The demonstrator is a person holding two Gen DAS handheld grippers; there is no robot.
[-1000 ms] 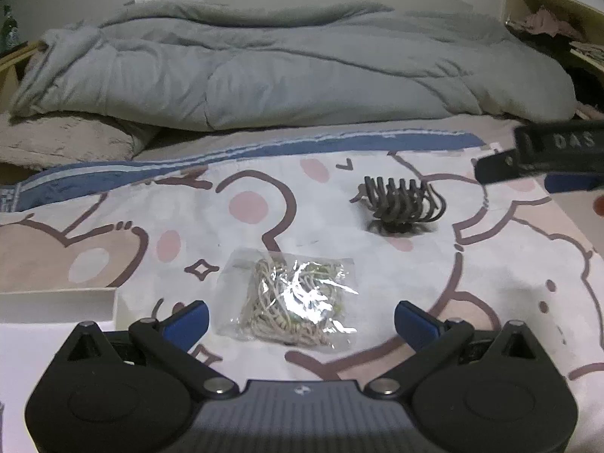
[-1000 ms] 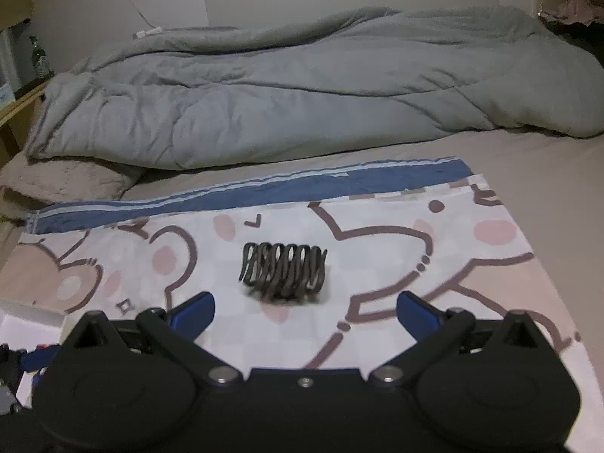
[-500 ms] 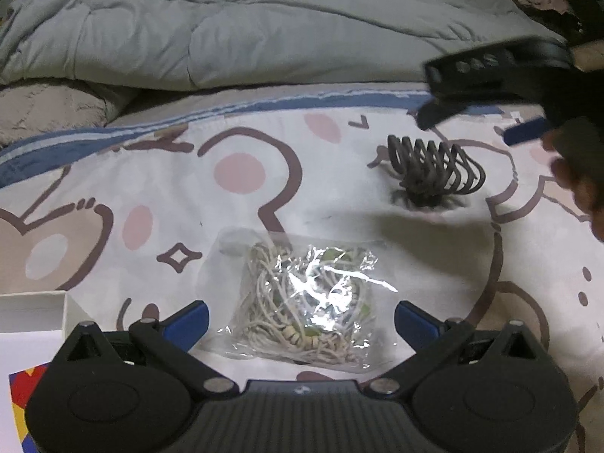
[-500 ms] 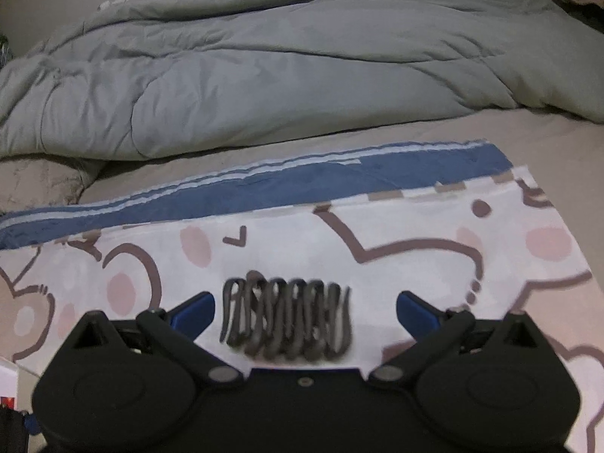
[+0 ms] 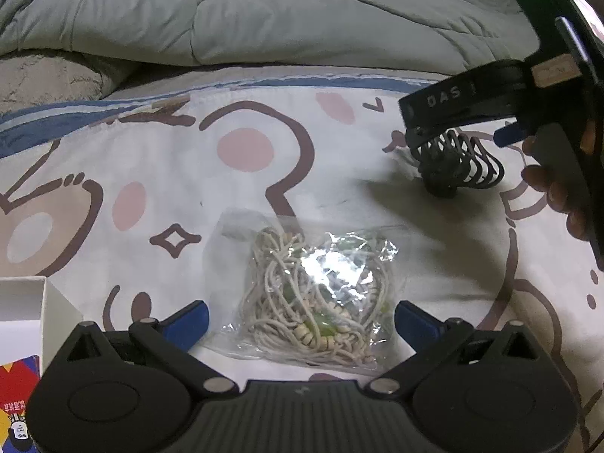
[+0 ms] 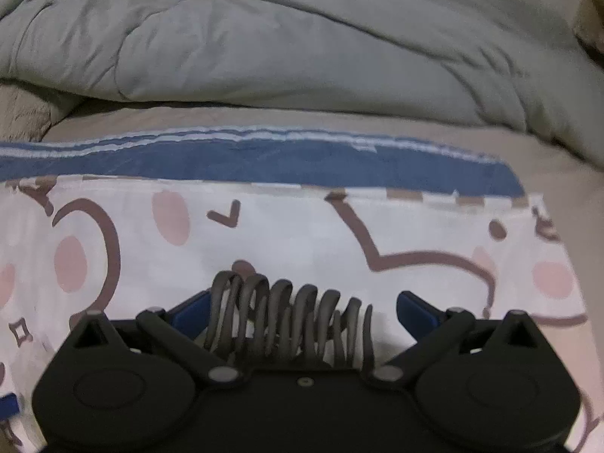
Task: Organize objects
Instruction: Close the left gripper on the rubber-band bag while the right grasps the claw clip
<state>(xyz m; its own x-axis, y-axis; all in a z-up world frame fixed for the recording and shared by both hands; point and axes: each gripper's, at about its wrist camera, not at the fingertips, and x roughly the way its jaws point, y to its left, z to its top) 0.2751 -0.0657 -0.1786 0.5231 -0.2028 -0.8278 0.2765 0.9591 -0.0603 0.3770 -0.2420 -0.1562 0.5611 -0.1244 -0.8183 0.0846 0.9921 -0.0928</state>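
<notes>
both claws stood spread, gripping nothing. the left gripper (image 5: 300, 315) flanked the bag of cord (image 5: 315, 296); the right gripper (image 6: 302, 311) straddled the dark hair claw (image 6: 290, 321), its base hidden behind the gripper body.

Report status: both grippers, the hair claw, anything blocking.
Left gripper open, straddling bagged cord bundle. Right gripper open around dark hair claw, not closed. Claw lies on cartoon sheet. Nothing in the way.
</notes>
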